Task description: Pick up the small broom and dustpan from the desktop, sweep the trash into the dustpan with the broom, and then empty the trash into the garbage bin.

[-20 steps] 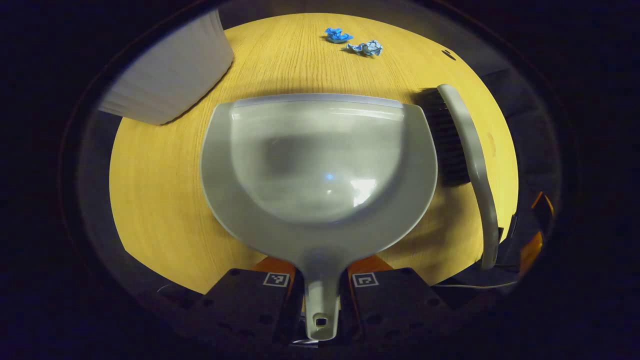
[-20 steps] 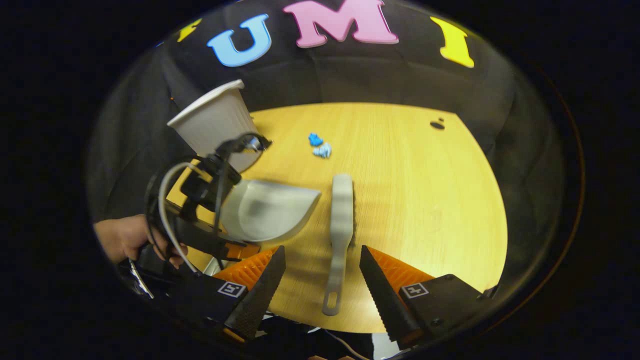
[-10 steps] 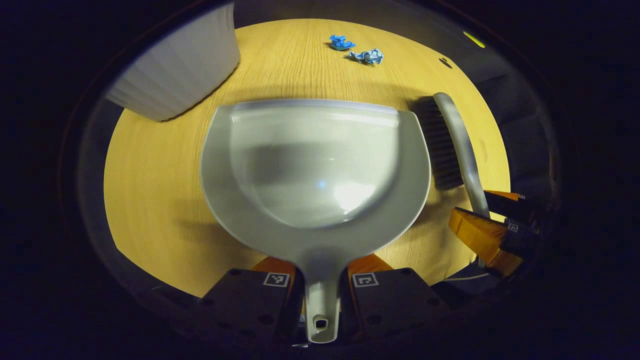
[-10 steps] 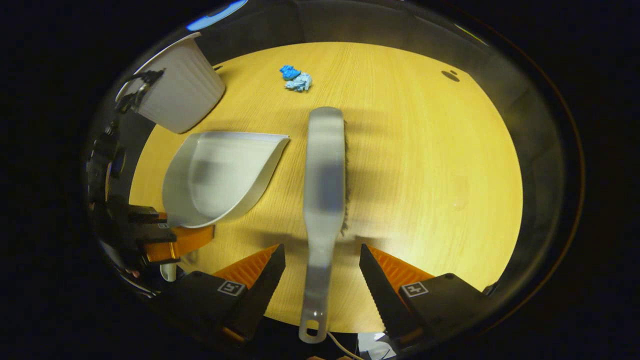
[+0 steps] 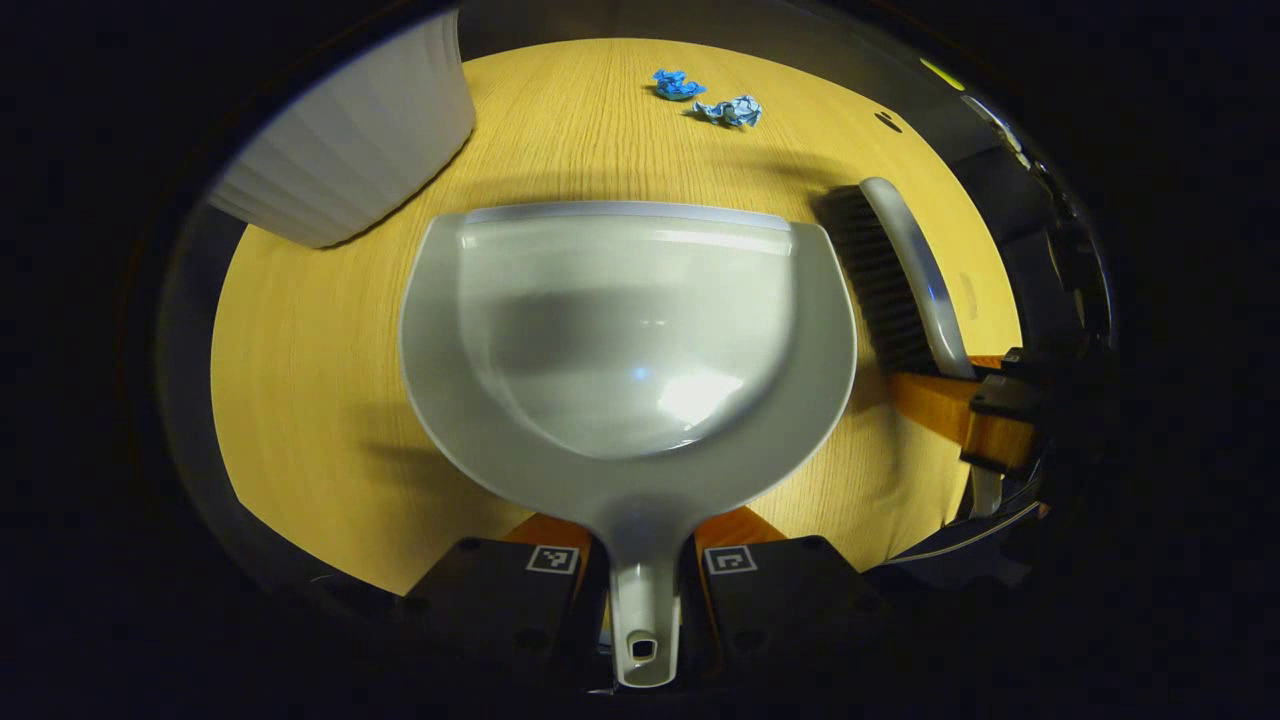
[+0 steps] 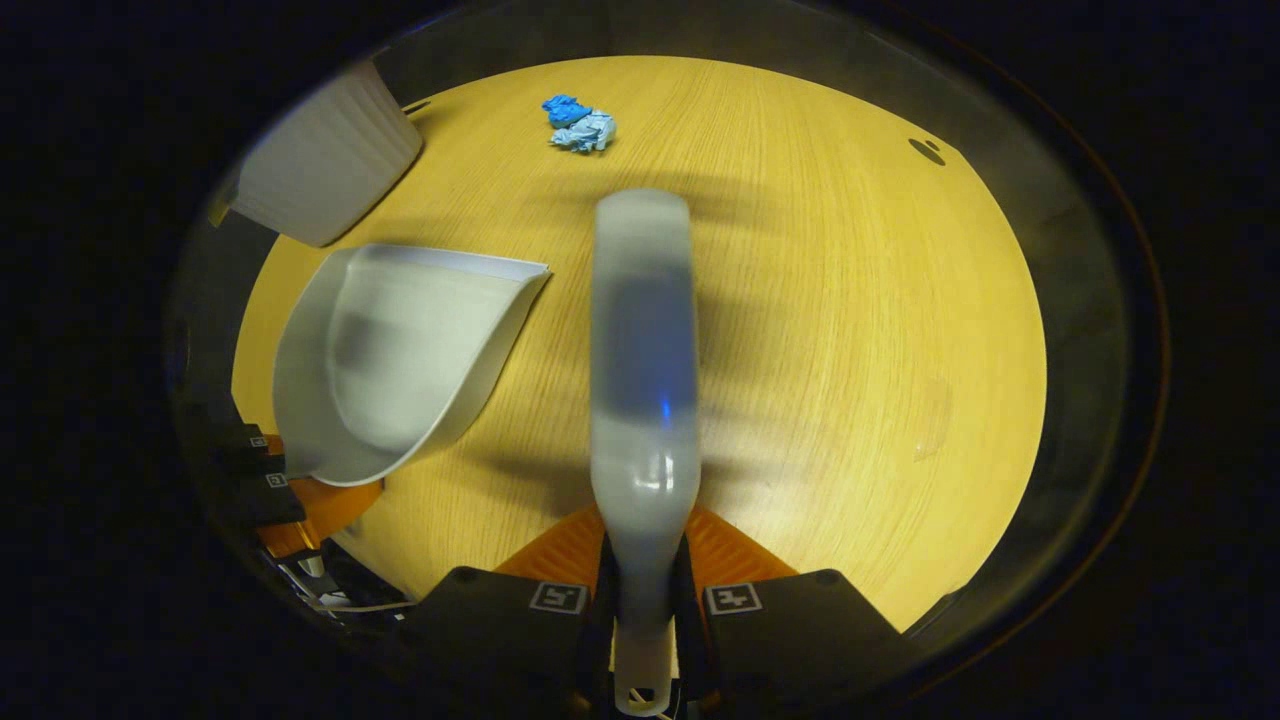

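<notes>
Left gripper (image 5: 643, 575) clamping dustpan (image 5: 628, 335), bin (image 5: 345, 160) ahead-left, trash (image 5: 708, 97) beyond.

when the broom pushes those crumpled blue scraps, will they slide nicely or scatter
The crumpled blue scraps look like thin wadded paper or foil, so probably very light. They may skip or tumble ahead of the broom instead of sliding steadily. The wooden desktop looks smooth, so little should hold them. There are two separate pieces, so they could drift apart.
</notes>
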